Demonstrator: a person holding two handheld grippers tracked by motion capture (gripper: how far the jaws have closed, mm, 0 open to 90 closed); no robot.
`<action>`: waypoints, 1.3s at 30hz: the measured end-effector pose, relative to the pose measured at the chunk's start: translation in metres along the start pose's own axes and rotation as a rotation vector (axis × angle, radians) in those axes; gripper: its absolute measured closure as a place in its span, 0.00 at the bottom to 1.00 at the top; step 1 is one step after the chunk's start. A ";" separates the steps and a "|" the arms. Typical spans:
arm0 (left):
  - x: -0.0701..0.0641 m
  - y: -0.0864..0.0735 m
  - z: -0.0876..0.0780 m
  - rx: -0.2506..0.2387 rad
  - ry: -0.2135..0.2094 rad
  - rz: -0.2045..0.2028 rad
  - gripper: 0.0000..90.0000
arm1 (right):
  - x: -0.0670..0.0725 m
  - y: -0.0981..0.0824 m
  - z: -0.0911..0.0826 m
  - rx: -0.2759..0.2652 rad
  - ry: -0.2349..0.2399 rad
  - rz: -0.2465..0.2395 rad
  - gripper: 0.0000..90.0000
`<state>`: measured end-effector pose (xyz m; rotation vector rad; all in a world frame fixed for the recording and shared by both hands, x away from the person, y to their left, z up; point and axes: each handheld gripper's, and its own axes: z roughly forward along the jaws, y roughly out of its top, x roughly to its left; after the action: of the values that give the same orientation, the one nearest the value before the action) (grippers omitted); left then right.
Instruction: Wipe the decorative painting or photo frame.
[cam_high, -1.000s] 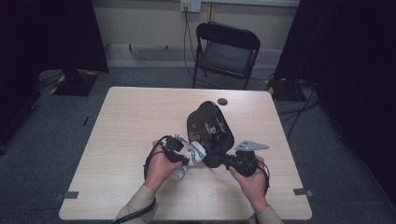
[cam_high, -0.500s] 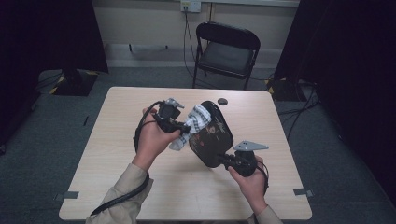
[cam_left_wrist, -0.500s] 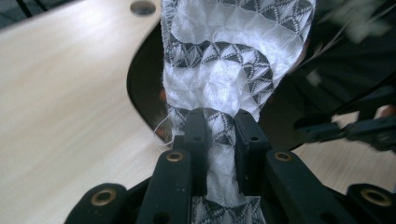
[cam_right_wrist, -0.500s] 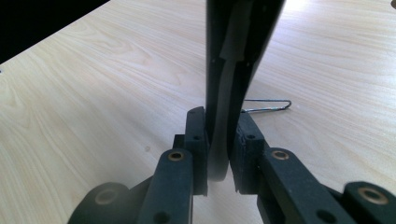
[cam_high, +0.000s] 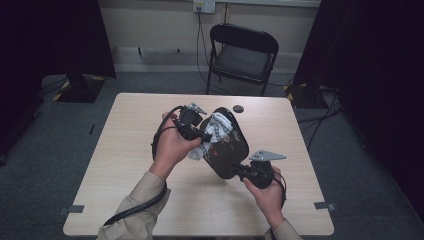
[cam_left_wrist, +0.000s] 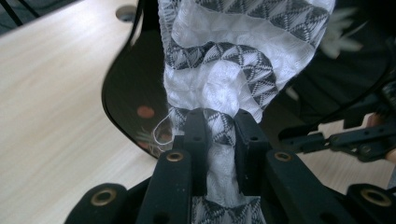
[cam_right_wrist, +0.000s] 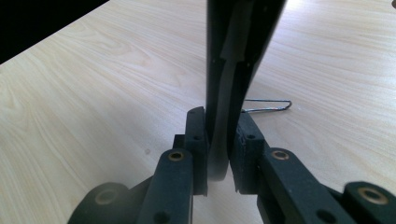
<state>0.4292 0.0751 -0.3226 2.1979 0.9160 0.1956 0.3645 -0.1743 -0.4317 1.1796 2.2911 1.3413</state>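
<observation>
Left gripper (cam_high: 204, 134) is clamped on a bunched white cloth (cam_high: 214, 132) with bands of grey triangle pattern, and presses it against the upper face of a black oval tray (cam_high: 226, 147), which stands tilted above the middle of the desk (cam_high: 125, 165). Right gripper (cam_high: 239, 170) is closed on the tray's lower edge, at the end nearest the person. From the high view the tray reads as a dark, glossy oval with pale speckles, the cloth lying over its upper left part, and the left hand (cam_high: 172, 145) raised beside it. In the left gripper view the cloth (cam_left_wrist: 233, 70) proves to be a loosely woven, soft fabric, twisted into a rope where it passes between the two black jaws of the left gripper (cam_left_wrist: 219, 140); behind it the tray (cam_left_wrist: 135, 88) shows a smooth lacquered face with a faint flower print and a coppery spot, and the right gripper (cam_left_wrist: 345, 140) appears farther off. Looking along the right gripper (cam_right_wrist: 218, 154), its own view meets the tray (cam_right_wrist: 233, 60) edge-on, a thin dark slab with a curved rim pinched between the pads, and a bent wire clip (cam_right_wrist: 268, 106) lying on the pale wood-grain desk (cam_right_wrist: 93, 93) just behind the tray. Beyond the tray, near the desk's far edge, sits a small dark round disc (cam_high: 238, 108); past it stands a black folding chair (cam_high: 244, 52).
</observation>
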 end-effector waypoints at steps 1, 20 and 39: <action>0.001 -0.003 0.002 -0.005 0.002 -0.001 0.87 | 0.000 0.000 0.000 -0.001 0.000 0.000 0.88; 0.008 -0.067 0.058 0.098 -0.015 -0.051 0.87 | -0.001 0.000 0.000 -0.002 0.003 -0.003 0.88; 0.008 -0.105 0.085 0.162 -0.024 -0.086 0.87 | -0.002 -0.001 0.000 -0.003 0.004 -0.004 0.88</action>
<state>0.4099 0.0813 -0.4569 2.2969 1.0428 0.0550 0.3653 -0.1760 -0.4331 1.1716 2.2920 1.3464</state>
